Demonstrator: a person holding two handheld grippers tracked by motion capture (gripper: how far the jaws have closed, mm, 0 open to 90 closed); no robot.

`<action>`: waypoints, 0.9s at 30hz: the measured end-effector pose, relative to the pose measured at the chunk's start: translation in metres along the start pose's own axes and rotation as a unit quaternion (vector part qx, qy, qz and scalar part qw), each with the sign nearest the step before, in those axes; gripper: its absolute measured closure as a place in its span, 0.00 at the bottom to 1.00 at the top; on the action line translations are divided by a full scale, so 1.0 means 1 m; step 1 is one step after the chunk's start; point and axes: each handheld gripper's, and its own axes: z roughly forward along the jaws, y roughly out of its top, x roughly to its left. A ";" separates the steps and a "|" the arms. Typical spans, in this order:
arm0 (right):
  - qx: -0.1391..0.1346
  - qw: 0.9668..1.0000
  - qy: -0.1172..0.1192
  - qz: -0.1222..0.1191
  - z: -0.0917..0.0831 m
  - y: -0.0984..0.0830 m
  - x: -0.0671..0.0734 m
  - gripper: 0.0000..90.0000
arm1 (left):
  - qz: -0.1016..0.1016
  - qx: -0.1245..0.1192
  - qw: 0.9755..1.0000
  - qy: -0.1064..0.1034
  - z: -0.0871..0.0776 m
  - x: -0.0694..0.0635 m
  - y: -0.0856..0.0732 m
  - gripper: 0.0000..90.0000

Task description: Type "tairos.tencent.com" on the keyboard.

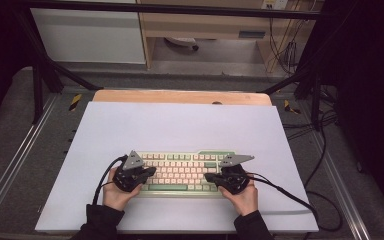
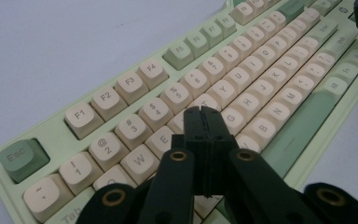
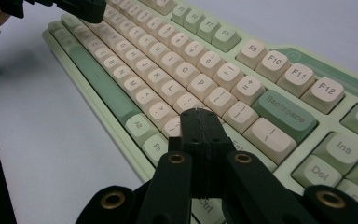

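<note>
A pale green keyboard (image 1: 180,172) with cream keys lies on the white table sheet near the front edge. My left gripper (image 1: 150,172) hovers over its left end, jaws pressed together with nothing between them. In the left gripper view the shut left gripper (image 2: 203,111) points at the keys around R and F of the keyboard (image 2: 261,88). My right gripper (image 1: 208,177) is over the right end, also shut and empty. In the right gripper view the right gripper (image 3: 199,112) tip sits above the keys near Enter on the keyboard (image 3: 177,70).
The white sheet (image 1: 180,127) covers the table with open room behind the keyboard. A wooden table edge (image 1: 180,96) shows at the back. Black cables (image 1: 285,192) trail from both grippers. Metal frame rails run along both sides.
</note>
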 end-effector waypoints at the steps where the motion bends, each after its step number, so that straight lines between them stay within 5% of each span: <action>1: 0.001 1.000 0.000 0.001 0.000 0.000 0.000 1.00 | 0.000 0.000 1.000 -0.002 -0.001 0.000 -0.001 1.00; 27: -0.003 1.000 -0.016 -0.006 0.026 0.027 0.011 1.00 | -0.020 -0.010 1.000 0.008 -0.028 0.018 -0.025 1.00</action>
